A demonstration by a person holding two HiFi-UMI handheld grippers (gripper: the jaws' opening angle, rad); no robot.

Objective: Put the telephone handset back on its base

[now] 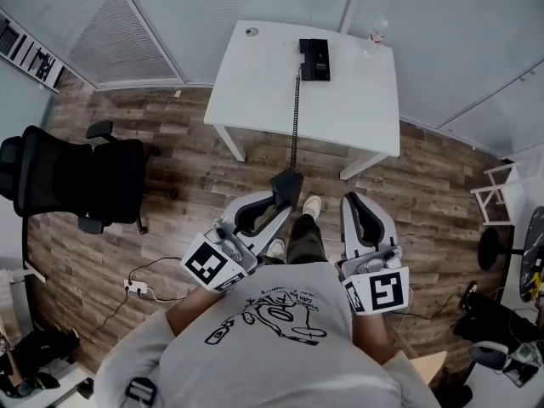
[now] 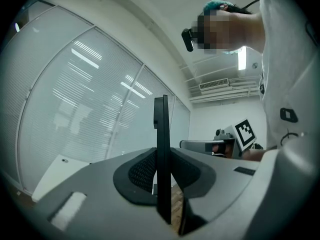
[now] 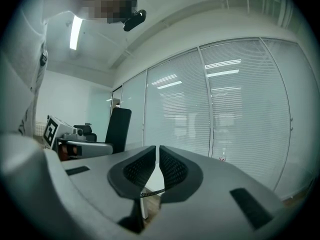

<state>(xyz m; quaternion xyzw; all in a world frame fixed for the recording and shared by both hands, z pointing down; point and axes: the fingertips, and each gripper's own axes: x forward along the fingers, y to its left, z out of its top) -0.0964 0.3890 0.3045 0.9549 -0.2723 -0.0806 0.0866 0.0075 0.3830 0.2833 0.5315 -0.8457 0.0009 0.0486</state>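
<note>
Head view: I'm clamping the handset (image 1: 287, 184) tight in my left gripper (image 1: 274, 204), well short of the table (image 1: 255, 83), with the cord (image 1: 295, 117) stretching to the base (image 1: 314, 59) on it. My right gripper (image 3: 157, 159) is sitting basically closed, holding nothing I think.

Both arms reach forward from the torso, with the left gripper (image 1: 283, 195) and the right gripper (image 1: 355, 201) held side by side, each pointing roughly level and away from the body. The left gripper's fingers (image 2: 140, 171) are clamped on the telephone handset (image 2: 161, 134), which stands on edge between them. The right gripper's fingers (image 3: 140, 168) are drawn together to a narrow slit.
</note>
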